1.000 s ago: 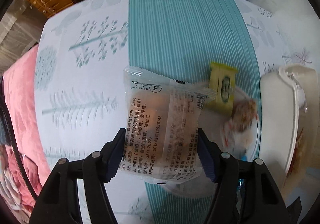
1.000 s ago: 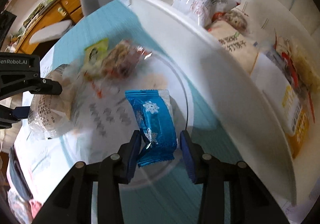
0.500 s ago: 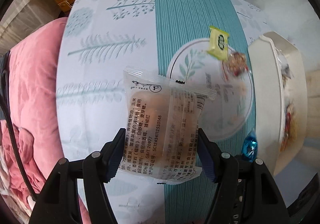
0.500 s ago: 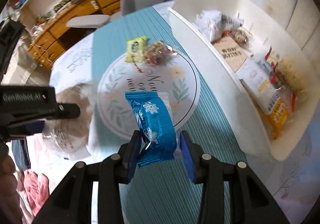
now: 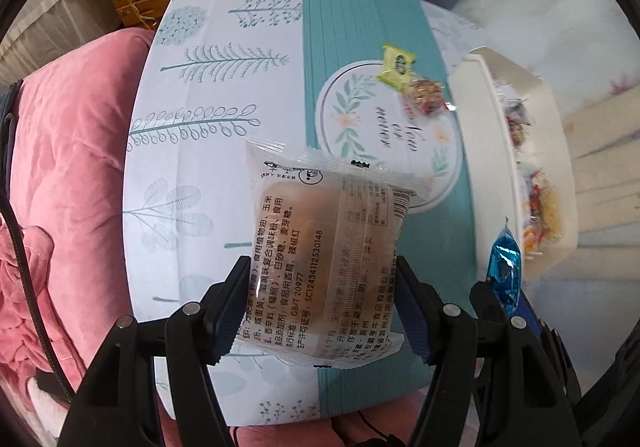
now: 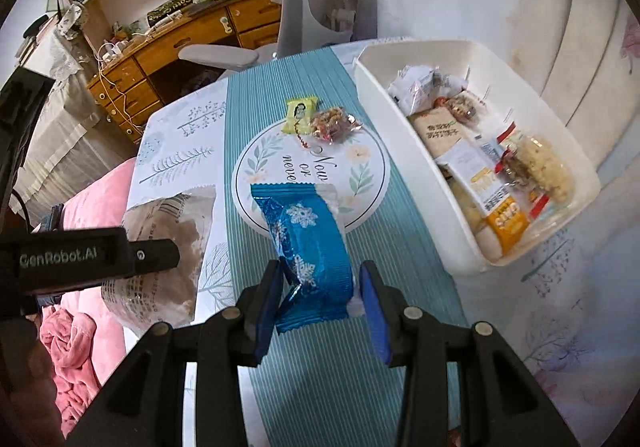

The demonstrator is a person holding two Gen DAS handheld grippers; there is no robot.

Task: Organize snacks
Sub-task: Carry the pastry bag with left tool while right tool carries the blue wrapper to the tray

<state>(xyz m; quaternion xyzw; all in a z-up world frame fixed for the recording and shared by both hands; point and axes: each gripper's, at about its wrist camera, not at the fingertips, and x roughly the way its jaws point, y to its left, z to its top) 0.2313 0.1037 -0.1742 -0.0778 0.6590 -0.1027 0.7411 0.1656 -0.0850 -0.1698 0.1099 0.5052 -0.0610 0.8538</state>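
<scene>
My left gripper (image 5: 320, 307) is shut on a clear-wrapped brown pastry packet (image 5: 324, 247), held high above the table. In the right wrist view the same pastry packet (image 6: 160, 247) shows at the left beside that gripper's black body. My right gripper (image 6: 320, 299) is shut on a blue snowflake-printed snack packet (image 6: 308, 247), also lifted; the blue packet (image 5: 504, 271) shows at the right in the left wrist view. A yellow-green candy (image 6: 300, 113) and a clear packet of nut snack (image 6: 334, 123) lie on the table by the round floral print (image 6: 360, 159). A white bin (image 6: 404, 143) at the right holds several snacks.
The table (image 5: 224, 95) has a white leaf-print cloth with a teal striped runner (image 6: 340, 367). A pink blanket (image 5: 68, 151) lies along its left side. A grey chair (image 6: 320, 7) and a wooden desk (image 6: 168, 43) stand beyond the far edge.
Both grippers have risen and pulled back from the table with their packets still held. The table, the candies and the white bin now look smaller and farther away.
</scene>
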